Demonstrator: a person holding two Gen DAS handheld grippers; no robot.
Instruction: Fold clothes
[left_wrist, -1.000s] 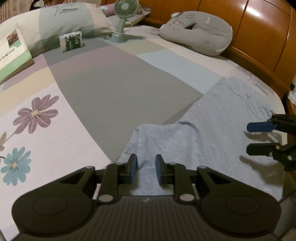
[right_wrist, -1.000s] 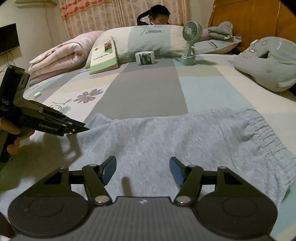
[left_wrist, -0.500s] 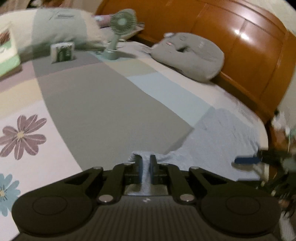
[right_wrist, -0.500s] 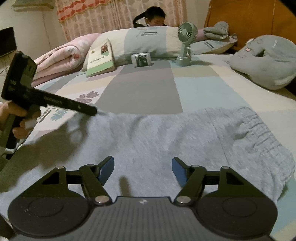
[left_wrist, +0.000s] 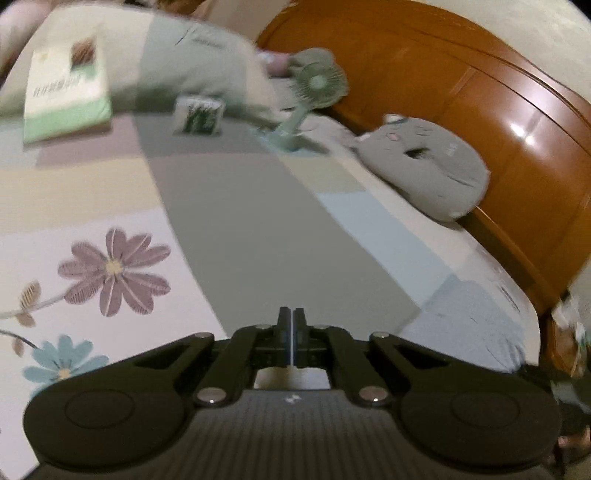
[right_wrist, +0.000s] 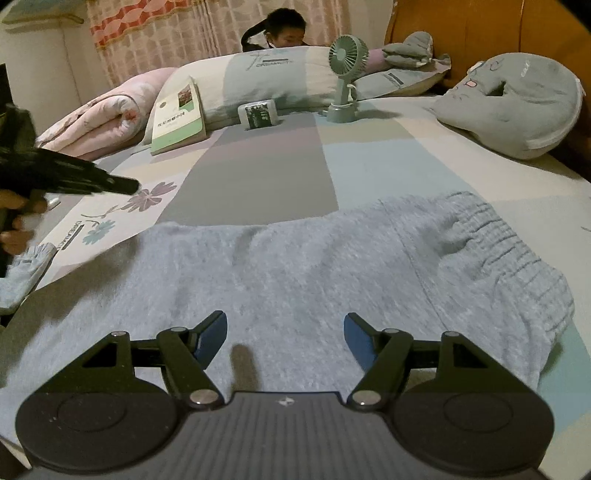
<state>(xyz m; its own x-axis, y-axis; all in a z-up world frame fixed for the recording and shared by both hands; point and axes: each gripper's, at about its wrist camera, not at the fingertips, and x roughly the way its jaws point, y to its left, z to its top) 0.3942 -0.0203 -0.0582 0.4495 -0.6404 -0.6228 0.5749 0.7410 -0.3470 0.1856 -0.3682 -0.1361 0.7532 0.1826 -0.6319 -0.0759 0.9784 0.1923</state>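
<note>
The patchwork pastel bedsheet (right_wrist: 258, 177) is stretching ahead of both sets of fingers, and the light blue-grey fleece trousers (right_wrist: 295, 266) are lying flat on it, directly in front of and beneath the right gripper (right_wrist: 284, 338). Its blue-padded fingers (right_wrist: 210, 336) are standing spread, nothing between them. The left gripper (left_wrist: 293, 332) is showing its fingers pressed together (empty, as far as its blurred view tells), the trousers lying to its right.

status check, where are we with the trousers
Left hand-held gripper shut, empty. Right hand-held gripper open over grey trousers, flat, unfolded. Nothing in the way.
</note>
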